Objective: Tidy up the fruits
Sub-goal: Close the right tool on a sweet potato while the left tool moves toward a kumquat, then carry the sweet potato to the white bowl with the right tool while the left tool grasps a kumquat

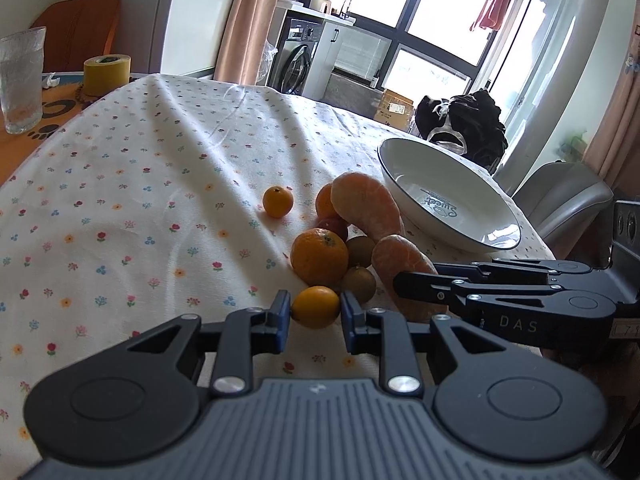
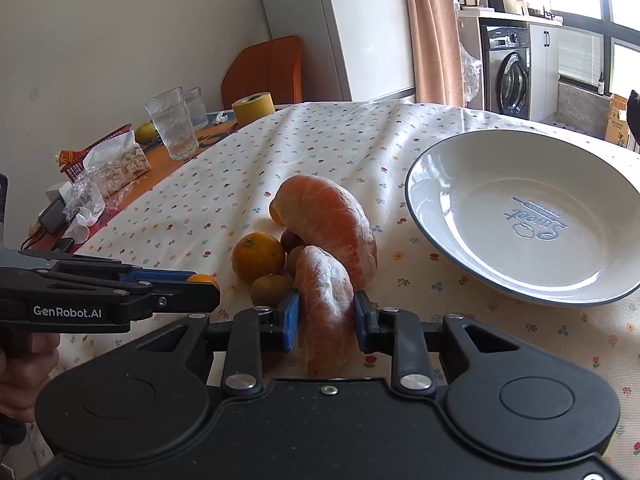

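Your left gripper [image 1: 315, 314] is pinching a small orange [image 1: 315, 306]; your right gripper [image 2: 326, 316] is clamping a peeled segment [image 2: 326, 312], its near end hiding behind the gripper body.

The tablecloth [image 1: 160, 184] is matt woven cloth, creased, printed with small flowers. The bowl [image 2: 520, 216] looks like glazed ceramic, glossy and smooth. The peeled segment [image 2: 326, 312] has a dull, fibrous skin with white pith; the orange [image 1: 319, 257] has a pitted, faintly shiny rind. Both grippers, left [image 1: 315, 314] and right [image 2: 326, 316], are matt black plastic with bright metal screws and blue rubbery pads. The glass [image 2: 173, 123] is clear and textured.
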Tool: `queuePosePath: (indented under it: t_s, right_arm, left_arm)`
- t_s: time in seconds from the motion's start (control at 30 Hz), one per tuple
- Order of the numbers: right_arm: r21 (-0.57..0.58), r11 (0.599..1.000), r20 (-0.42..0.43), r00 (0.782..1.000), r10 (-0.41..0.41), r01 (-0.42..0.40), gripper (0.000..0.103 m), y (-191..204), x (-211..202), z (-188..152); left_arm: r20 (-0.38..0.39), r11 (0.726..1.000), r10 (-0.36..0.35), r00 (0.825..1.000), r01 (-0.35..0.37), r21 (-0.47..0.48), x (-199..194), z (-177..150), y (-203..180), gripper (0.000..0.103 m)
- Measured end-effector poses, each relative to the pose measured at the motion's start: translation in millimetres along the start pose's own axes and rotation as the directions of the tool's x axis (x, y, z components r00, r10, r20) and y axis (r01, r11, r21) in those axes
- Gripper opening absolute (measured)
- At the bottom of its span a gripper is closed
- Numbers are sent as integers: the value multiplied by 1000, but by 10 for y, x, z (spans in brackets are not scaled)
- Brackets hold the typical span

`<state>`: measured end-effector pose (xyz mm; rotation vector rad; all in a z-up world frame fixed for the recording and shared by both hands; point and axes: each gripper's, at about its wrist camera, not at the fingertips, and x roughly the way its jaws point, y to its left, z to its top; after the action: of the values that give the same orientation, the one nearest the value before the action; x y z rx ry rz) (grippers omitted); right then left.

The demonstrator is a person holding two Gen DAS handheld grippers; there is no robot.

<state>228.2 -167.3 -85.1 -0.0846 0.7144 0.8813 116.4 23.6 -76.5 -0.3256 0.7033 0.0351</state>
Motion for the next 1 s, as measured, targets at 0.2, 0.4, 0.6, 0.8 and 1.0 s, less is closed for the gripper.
queuePosePath:
  t_s: [0.2, 0.4, 0.6, 0.8, 1.0]
  right_arm:
    - [7, 1000, 15, 1000, -3, 3, 21, 22, -65, -14]
    - [58, 998, 41, 998, 37, -40, 21, -25, -167, -7]
    - [70, 997, 71, 997, 38, -43, 21, -42, -261, 37]
    - [72, 997, 106, 994, 24, -32, 21, -154, -417, 124]
    - [87, 996, 140, 990, -15, 3, 21, -322, -551, 166]
  left_arm:
    - [13, 1000, -7, 1000, 7, 11, -59, -17, -41, 25]
    - [25, 1000, 4, 1000, -4, 9, -120, -35, -37, 25]
    - [36, 1000, 4, 999, -4, 19, -181, -10, -77, 25]
    - [26, 999, -9, 1000, 8, 37, -120, 46, -207, 25]
    - [48, 998, -14, 999, 11, 61, -75, 194, -356, 25]
